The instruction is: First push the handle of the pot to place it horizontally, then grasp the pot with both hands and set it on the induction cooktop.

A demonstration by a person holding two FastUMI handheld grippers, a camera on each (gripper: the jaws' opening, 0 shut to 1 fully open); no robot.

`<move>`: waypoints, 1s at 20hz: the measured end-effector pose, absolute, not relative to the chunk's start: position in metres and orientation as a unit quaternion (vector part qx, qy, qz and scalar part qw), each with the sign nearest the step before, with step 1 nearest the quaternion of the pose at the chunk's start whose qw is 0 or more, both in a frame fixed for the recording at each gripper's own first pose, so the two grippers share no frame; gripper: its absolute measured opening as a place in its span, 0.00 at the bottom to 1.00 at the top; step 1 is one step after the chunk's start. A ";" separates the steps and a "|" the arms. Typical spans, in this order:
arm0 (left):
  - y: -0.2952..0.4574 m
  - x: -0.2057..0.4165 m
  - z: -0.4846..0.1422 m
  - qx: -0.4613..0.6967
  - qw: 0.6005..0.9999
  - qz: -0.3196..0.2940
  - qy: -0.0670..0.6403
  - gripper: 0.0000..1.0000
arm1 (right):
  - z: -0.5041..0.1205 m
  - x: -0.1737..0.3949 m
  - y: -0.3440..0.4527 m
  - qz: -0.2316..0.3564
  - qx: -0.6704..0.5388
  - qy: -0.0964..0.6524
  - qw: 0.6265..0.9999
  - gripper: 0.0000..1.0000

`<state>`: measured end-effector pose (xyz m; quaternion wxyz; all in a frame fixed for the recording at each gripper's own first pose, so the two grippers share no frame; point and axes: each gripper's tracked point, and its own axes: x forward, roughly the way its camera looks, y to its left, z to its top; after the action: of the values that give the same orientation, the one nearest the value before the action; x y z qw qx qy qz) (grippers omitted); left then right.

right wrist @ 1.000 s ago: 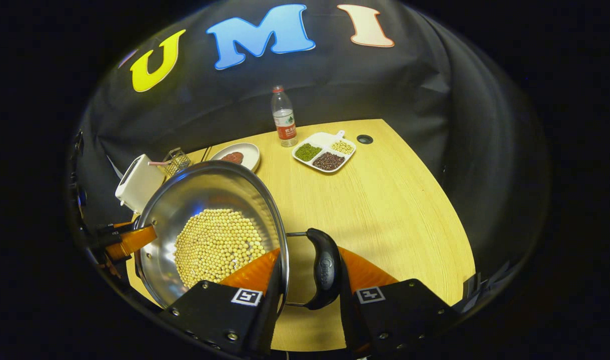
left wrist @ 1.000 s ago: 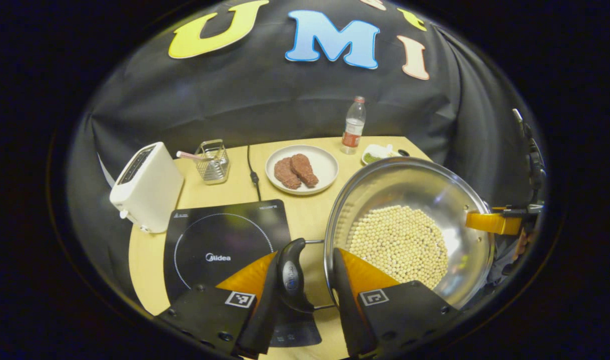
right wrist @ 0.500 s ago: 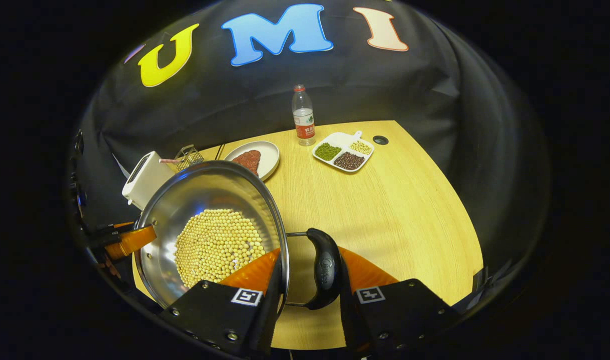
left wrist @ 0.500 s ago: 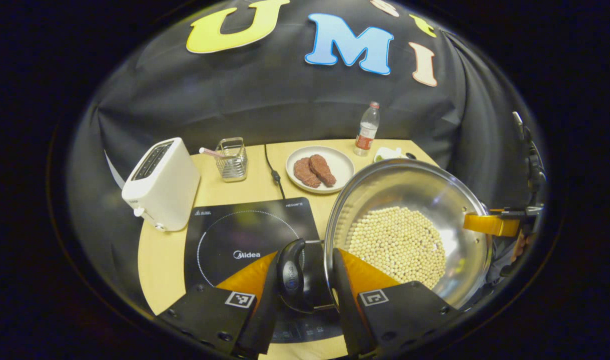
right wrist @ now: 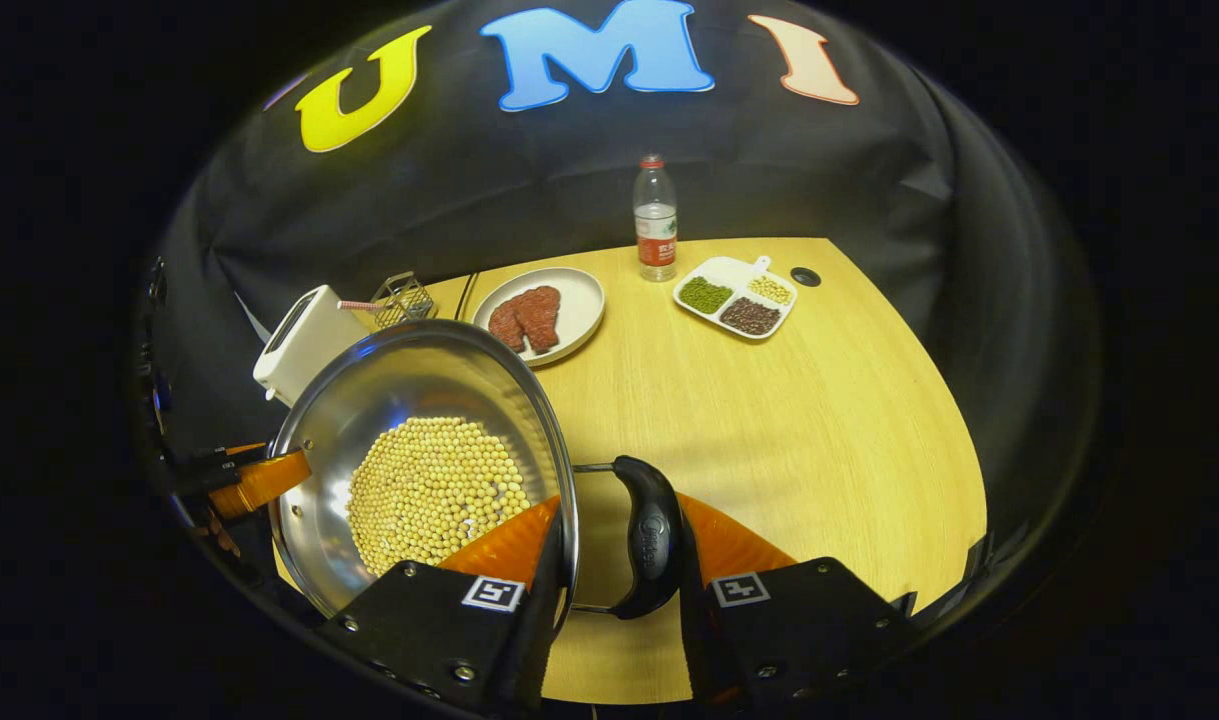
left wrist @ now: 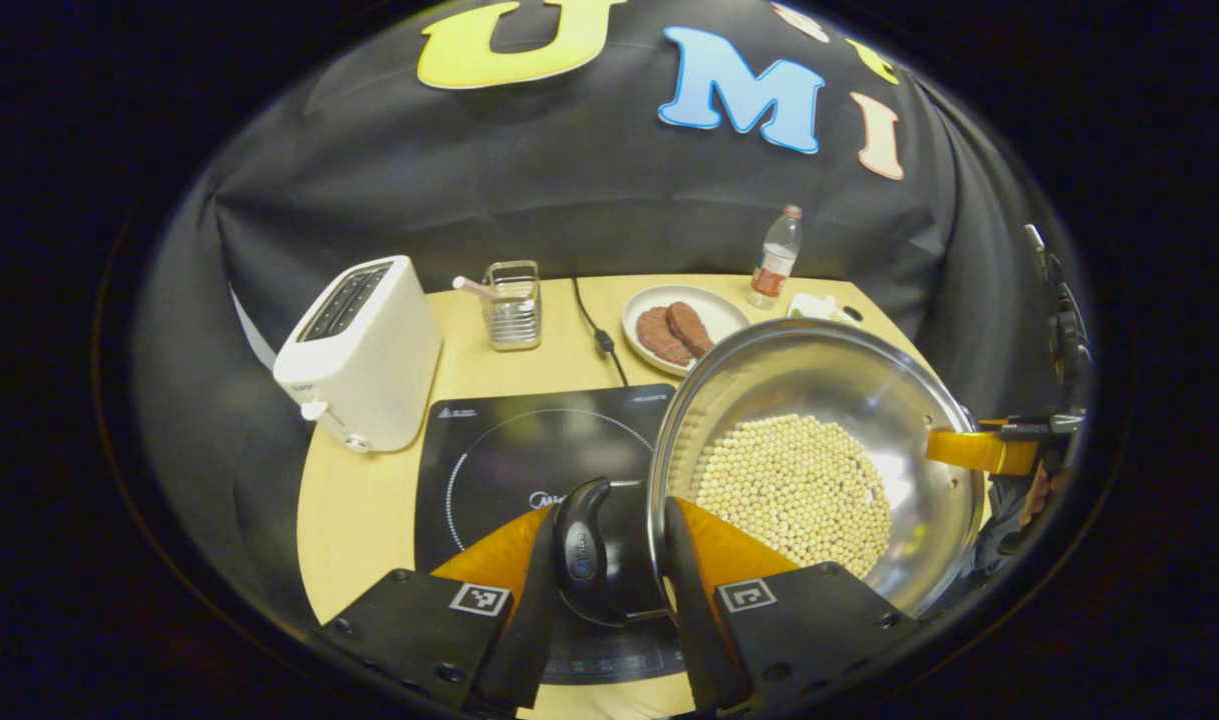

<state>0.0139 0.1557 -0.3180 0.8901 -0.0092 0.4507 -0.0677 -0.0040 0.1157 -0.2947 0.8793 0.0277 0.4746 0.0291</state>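
With each claw clamped on a pot handle, the pot hangs just right of the induction cooktop.

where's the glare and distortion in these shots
Left gripper view: bright glare on the pot inner wall near its right rim, table edge bowed by the fisheye. Right gripper view: glare on the pot's left inner wall, table curved too; both sharp.

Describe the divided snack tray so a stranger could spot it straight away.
Start at the wooden table and look to its far edge by the black cloth wall, where a clear water bottle stands. Just right of the bottle lies the divided tray, white with a small tab handle. Unlike the round plate of brown patties, it has three compartments: green, pale and dark beans.
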 end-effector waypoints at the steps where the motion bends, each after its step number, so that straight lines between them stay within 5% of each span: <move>1: 0.163 0.013 -0.317 -0.010 0.890 -0.064 0.451 0.61 | -0.295 -0.003 0.123 0.032 0.026 0.475 0.879 0.54; 20: 0.276 0.035 -0.346 0.005 0.877 -0.031 0.479 0.58 | -0.339 0.030 0.238 0.059 0.039 0.506 0.860 0.54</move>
<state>0.0351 0.2761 -0.3457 0.8773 0.0054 0.4788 -0.0309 0.0305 0.2382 -0.3395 0.8596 0.0391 0.5061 0.0588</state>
